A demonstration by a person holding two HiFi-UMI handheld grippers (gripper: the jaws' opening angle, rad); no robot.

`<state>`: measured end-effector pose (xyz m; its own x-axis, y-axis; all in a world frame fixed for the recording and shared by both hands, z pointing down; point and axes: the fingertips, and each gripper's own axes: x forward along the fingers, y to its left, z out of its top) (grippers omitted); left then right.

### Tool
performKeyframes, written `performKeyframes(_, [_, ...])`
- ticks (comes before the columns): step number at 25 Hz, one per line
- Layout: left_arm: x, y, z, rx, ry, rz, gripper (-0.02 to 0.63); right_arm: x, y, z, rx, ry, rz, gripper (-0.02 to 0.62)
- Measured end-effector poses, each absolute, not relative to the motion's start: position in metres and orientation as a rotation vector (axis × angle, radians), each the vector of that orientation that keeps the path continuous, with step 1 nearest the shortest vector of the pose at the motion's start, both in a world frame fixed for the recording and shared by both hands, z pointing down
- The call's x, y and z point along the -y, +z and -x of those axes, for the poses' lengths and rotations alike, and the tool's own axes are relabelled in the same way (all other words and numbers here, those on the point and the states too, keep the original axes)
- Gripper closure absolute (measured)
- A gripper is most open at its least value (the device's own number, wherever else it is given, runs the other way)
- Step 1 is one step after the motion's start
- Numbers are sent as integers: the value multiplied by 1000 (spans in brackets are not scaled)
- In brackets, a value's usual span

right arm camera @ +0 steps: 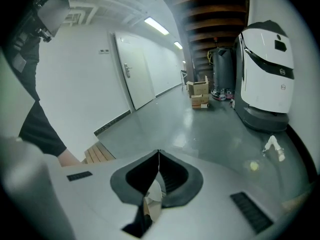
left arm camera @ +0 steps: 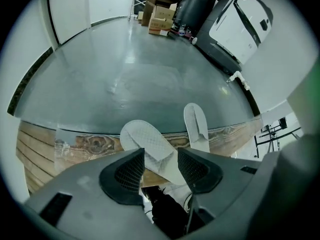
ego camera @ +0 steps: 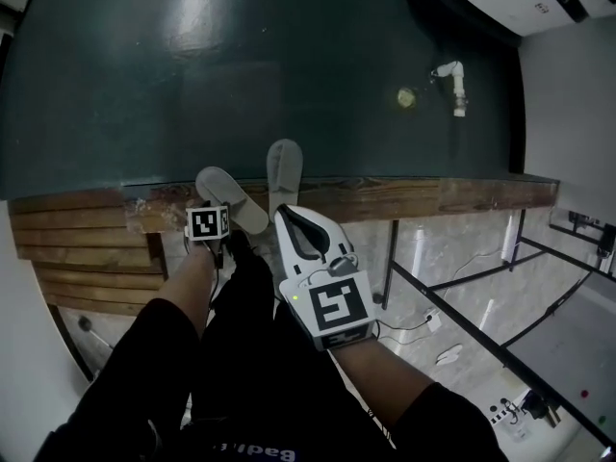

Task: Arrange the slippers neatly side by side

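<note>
Two pale grey slippers lie on the wooden edge (ego camera: 423, 198) of a dark green floor. The left slipper (ego camera: 231, 198) lies at an angle, its toe pointing up and to the left. The right slipper (ego camera: 283, 169) lies straighter, just beside it. In the left gripper view, my left gripper (left arm camera: 160, 166) is open, and the heel end of the angled slipper (left arm camera: 149, 145) sits between its jaws; the other slipper (left arm camera: 196, 126) lies to the right. The left gripper's marker cube (ego camera: 207, 222) hangs over that slipper's heel. My right gripper (ego camera: 289, 218) is shut with nothing in it, just below the right slipper.
A white pipe piece (ego camera: 454, 87) and a small yellowish scrap (ego camera: 406, 96) lie on the floor at the far right. A white machine (left arm camera: 240, 26) and cardboard boxes (left arm camera: 159, 19) stand at the back. Wooden slats (ego camera: 77, 248) step down at the left and a metal frame (ego camera: 462, 325) at the right.
</note>
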<state>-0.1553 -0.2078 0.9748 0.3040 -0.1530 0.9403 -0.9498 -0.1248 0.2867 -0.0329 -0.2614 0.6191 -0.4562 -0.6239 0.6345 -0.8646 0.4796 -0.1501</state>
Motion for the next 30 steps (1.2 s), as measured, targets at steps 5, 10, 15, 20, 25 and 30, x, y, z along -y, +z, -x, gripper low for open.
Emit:
performKeyframes(5, [206,1005,156,1072,941,-1482,417,277,632,46,2256,607,-1231,597])
performKeyframes(10, [204,1031,160,1126,910,-1404,417,274,647,43,2243,638,-1236,597])
performKeyframes(15, [199,1056,156,1137,896,-1359,417,266,661,41,2235,654,-1224,597])
performKeyframes(20, [196,1073,158,1134,915,-1337,444,259,676,34,2207,696,-1235,597])
performKeyframes(25, [203,1072,165,1138,940,-1366,595,261,677,27,2199,701,-1243,597])
performKeyframes(30, [216,1061,156,1137,914,-1398,595,263,677,27,2204,697,-1239,597])
